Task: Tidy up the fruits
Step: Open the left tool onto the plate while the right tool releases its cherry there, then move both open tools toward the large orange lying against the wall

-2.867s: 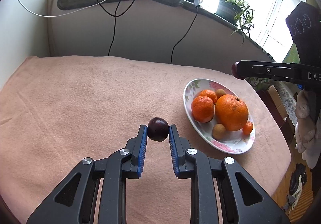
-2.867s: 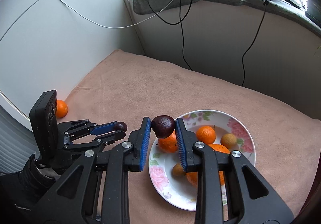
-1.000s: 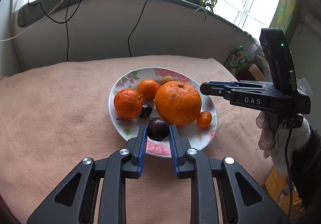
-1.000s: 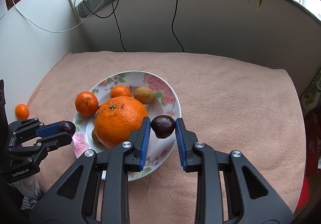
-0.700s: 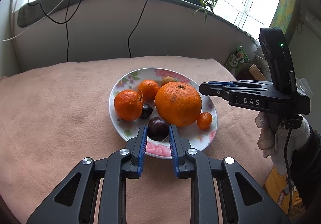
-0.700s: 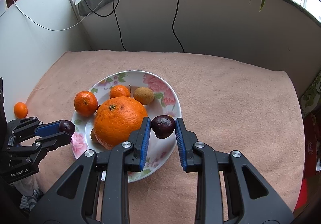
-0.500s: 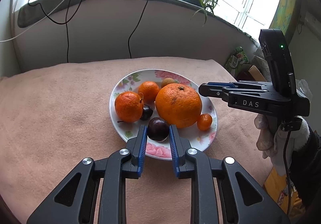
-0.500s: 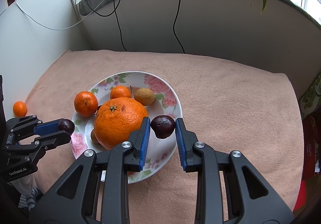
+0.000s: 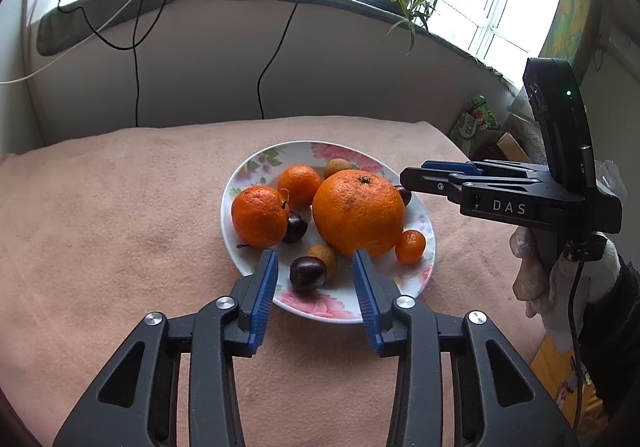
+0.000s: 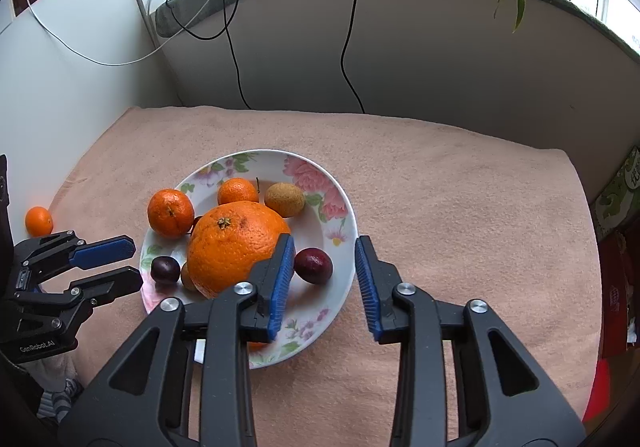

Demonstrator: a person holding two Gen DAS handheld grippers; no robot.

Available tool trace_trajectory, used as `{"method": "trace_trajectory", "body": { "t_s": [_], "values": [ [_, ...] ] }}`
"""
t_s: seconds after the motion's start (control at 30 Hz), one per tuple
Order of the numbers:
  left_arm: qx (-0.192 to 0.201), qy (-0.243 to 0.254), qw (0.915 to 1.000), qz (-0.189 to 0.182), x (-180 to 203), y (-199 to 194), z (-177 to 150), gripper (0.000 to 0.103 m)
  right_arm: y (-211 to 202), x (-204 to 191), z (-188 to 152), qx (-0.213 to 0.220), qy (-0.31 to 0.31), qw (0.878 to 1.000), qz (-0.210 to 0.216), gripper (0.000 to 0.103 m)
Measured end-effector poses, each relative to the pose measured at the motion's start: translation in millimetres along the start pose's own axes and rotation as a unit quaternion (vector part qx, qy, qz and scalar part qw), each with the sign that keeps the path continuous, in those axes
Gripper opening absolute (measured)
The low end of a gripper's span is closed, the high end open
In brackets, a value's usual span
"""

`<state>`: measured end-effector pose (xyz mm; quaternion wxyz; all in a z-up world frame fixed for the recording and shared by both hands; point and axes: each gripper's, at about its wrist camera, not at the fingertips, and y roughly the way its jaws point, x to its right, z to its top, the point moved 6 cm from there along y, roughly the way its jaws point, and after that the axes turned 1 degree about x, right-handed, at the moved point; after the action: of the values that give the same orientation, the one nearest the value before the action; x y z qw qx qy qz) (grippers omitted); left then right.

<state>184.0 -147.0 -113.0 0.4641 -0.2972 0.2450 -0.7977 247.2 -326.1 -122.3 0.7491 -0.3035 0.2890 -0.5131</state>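
Left gripper [image 9: 315, 275]: jaws spread, holding nothing; small dark purple plum [image 9: 307, 273] lies between them on the white floral plate [image 9: 424, 219]. Right gripper [image 10: 324, 267]: jaws spread, empty; dark red plum [image 10: 314, 265] lies on the plate beside the large orange [image 10: 236, 247].

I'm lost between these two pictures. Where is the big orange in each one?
Left wrist view: the big orange sits mid-picture on the flowered plate, just beyond the open left gripper.
Right wrist view: the same orange lies left of centre, partly behind the open right gripper's left finger.
Shared landmark: the flowered plate on the pink cloth.
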Motion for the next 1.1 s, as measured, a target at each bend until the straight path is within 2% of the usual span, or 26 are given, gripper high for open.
{"method": "trace_trajectory", "body": {
  "t_s": [0.03, 0.1, 0.13, 0.17, 0.27, 0.33, 0.53, 0.7, 0.87, 0.97, 1.1],
  "values": [
    [0.0, 0.002, 1.0, 0.0, 0.8, 0.1, 0.4, 0.049, -1.2, -0.5, 0.5, 0.004, -0.001, 1.0, -0.001, 0.058],
    [0.003, 0.005, 1.0, 0.003, 2.3, -0.6, 1.3, 0.052, -3.0, -1.1, 0.7, 0.006, -0.001, 1.0, -0.001, 0.06],
    [0.004, 0.006, 1.0, 0.005, 2.6, -0.9, 1.6, 0.058, -3.5, -1.3, 0.8, 0.006, 0.0, 1.0, -0.002, 0.06],
    [0.005, 0.006, 0.9999, 0.008, 2.8, -1.1, 1.9, 0.066, -4.0, -1.3, 0.7, 0.006, 0.0, 1.0, -0.003, 0.063],
    [0.009, 0.008, 0.9998, 0.014, 2.6, -2.0, 2.5, 0.073, -6.3, -2.3, 0.5, 0.009, -0.001, 1.0, -0.005, 0.075],
    [0.006, 0.01, 0.9997, 0.023, 1.6, -1.0, 2.0, 0.079, -9.1, -2.5, 0.8, 0.015, 0.0, 1.0, -0.007, 0.078],
    [0.01, 0.008, 0.9987, 0.049, -3.6, -3.5, 1.5, 0.08, -13.6, -3.8, -0.8, 0.02, 0.014, 1.0, -0.01, 0.078],
    [0.019, 0.007, 0.9977, 0.064, -7.8, -10.7, 2.7, 0.079, -20.7, -4.2, -0.6, 0.043, 0.029, 0.999, -0.014, 0.078],
    [0.033, 0.007, 0.9963, 0.08, -12.4, -22.8, 4.2, 0.08, -27.5, -8.4, -0.2, 0.064, 0.051, 0.997, 0.005, 0.078],
    [0.041, 0.005, 0.9953, 0.088, -16.1, -31.1, 4.4, 0.079, -28.0, -18.1, -0.9, 0.062, 0.044, 0.997, 0.02, 0.078],
    [0.052, 0.006, 0.9933, 0.103, -22.0, -43.5, 4.1, 0.08, -29.5, -32.1, 1.5, 0.062, 0.032, 0.997, 0.021, 0.078]
  ]
}}
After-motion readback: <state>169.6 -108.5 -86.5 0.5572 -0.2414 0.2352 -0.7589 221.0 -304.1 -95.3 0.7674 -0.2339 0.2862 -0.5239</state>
